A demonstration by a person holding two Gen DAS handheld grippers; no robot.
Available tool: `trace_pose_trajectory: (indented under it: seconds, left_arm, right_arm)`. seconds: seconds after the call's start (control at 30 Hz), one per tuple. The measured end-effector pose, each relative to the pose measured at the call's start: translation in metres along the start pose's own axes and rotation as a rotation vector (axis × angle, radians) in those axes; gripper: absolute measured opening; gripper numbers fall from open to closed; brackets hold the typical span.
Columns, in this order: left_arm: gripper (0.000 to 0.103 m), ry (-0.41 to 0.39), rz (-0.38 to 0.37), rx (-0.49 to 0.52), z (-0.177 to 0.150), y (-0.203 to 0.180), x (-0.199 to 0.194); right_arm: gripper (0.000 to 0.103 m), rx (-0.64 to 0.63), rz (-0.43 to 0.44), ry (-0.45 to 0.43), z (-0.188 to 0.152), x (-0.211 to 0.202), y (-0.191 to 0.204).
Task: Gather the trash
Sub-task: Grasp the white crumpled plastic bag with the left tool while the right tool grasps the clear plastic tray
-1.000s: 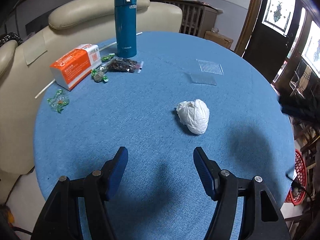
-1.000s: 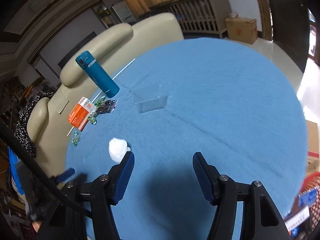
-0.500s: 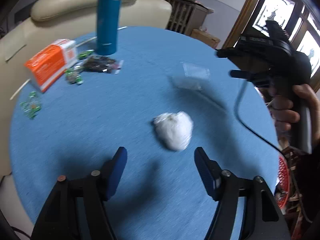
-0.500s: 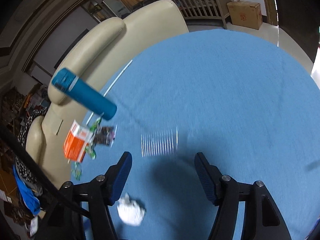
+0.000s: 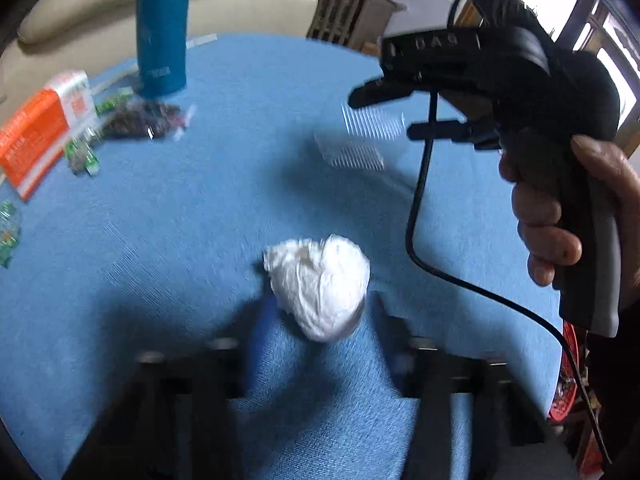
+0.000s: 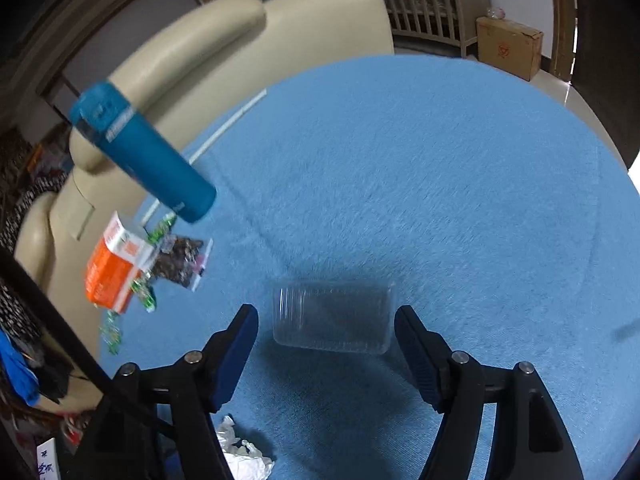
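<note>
A crumpled white tissue (image 5: 320, 284) lies on the round blue table (image 5: 180, 240). My left gripper (image 5: 322, 320) is tilted down at it, and its jaws are closing on the tissue. The blurred pads touch it on both sides. A clear plastic container (image 6: 332, 316) rests flat on the cloth just ahead of my right gripper (image 6: 326, 314). Those jaws are opening, with a tip on each side of the container and neither touching it. The left wrist view shows a hand (image 5: 548, 216) holding the right gripper (image 5: 384, 116) over that container (image 5: 360, 140). The tissue (image 6: 244, 456) peeks in at the bottom of the right wrist view.
A teal flask (image 5: 162, 28) stands at the table's far side. An orange box (image 5: 36, 140), a dark snack packet (image 5: 144, 120) and green candy wrappers (image 5: 84, 156) lie near it. A cream sofa (image 6: 240, 40) is behind, and a red basket (image 5: 560, 380) sits below the table's right edge.
My left gripper moved forward and down onto the tissue and its jaws narrowed. My right gripper swept across the table to the clear container and its jaws widened.
</note>
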State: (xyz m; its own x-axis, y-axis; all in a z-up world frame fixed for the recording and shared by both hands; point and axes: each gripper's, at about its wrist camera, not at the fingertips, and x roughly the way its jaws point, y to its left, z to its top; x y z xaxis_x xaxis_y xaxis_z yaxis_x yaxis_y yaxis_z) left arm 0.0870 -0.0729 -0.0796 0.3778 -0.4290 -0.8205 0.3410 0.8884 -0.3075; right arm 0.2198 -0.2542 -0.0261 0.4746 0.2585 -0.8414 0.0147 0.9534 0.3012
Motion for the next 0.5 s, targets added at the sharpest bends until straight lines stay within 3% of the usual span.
trace_pose_trajectory:
  seconds: [0.17, 0.27, 0.4, 0.47, 0.5]
  left_arm:
    - [0.033, -0.014, -0.024, -0.028, -0.002, 0.010, -0.003]
    - [0.033, -0.027, -0.008, -0.055, -0.004, 0.023, -0.011]
    - [0.033, -0.038, 0.023, -0.093, -0.014, 0.046, -0.026]
    - [0.033, -0.044, 0.055, -0.107, -0.020, 0.052, -0.034]
    - [0.032, -0.050, 0.070, -0.115, -0.022, 0.055, -0.039]
  right_arm:
    - [0.074, 0.019, 0.020, 0.026, -0.006, 0.017, -0.001]
    - [0.074, 0.049, 0.128, 0.031, -0.013, 0.014, -0.002]
    - [0.074, -0.093, 0.242, -0.036, -0.030, -0.015, 0.021]
    - [0.074, -0.137, 0.216, -0.070, -0.033, -0.024, 0.027]
    - [0.074, -0.147, 0.157, -0.087, -0.033, -0.025, 0.027]
